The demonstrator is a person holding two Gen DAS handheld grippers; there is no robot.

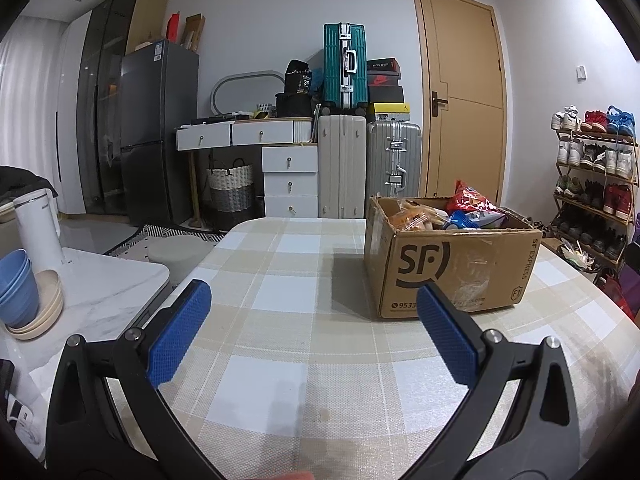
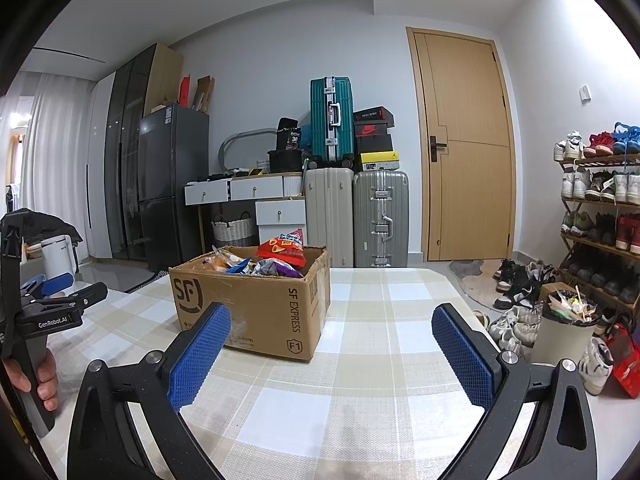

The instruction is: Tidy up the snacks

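Hovering over checked tablecloth (image 1: 280, 320), left gripper (image 1: 314, 304) spread wide and empty, SF Express box (image 1: 452, 264) of snack packets (image 1: 472, 208) ahead right, right gripper (image 2: 332, 328) likewise wide, same box ahead left, hand (image 2: 42, 380) at left edge.

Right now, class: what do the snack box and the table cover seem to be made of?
Snack box: brown corrugated cardboard, matte, printed SF Express logo, scuffed with clear tape. Table cover: probably woven fabric or textured vinyl, beige-and-white check with a visible weave; which one is unclear.
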